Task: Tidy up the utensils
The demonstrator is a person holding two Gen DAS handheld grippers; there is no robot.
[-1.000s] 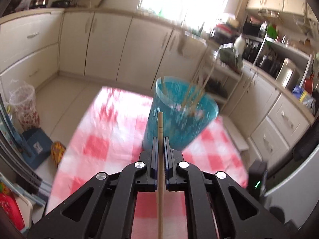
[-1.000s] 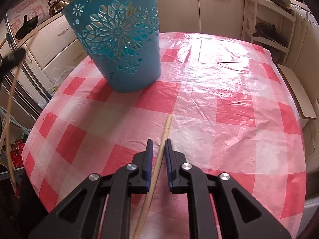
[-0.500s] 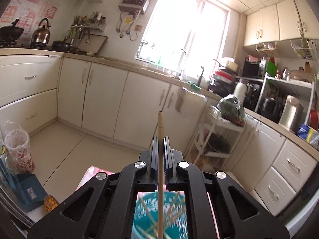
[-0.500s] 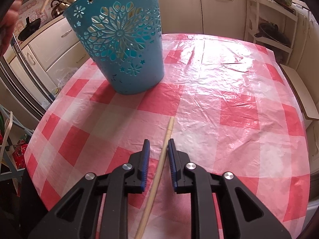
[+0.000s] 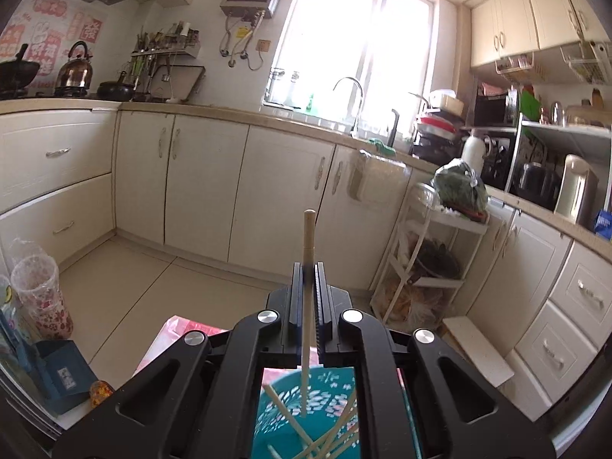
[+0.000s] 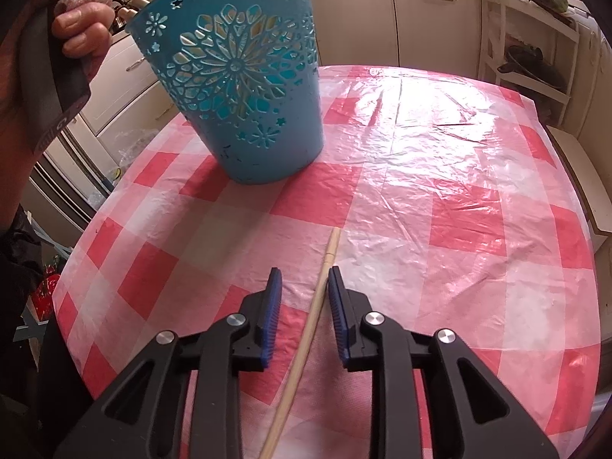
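My left gripper (image 5: 308,267) is shut on a wooden chopstick (image 5: 307,306) held upright, its lower end hanging inside the teal perforated basket (image 5: 306,413), which holds several other chopsticks. In the right wrist view the same basket (image 6: 244,88) stands at the far left of the table. My right gripper (image 6: 304,273) is open, its blue pads on either side of a chopstick (image 6: 310,329) lying on the tablecloth, the right pad close to it. The hand (image 6: 80,26) holding the left gripper shows above the basket at upper left.
A round table with a red-and-white checked plastic cloth (image 6: 440,191) fills the right wrist view. Cream kitchen cabinets (image 5: 244,191), a white rack (image 5: 424,260) and a bench (image 6: 581,191) surround it.
My left gripper swung up from facing the basket to above it, lowering its chopstick's end into the basket. My right gripper opened wider around the lying chopstick and edged forward.
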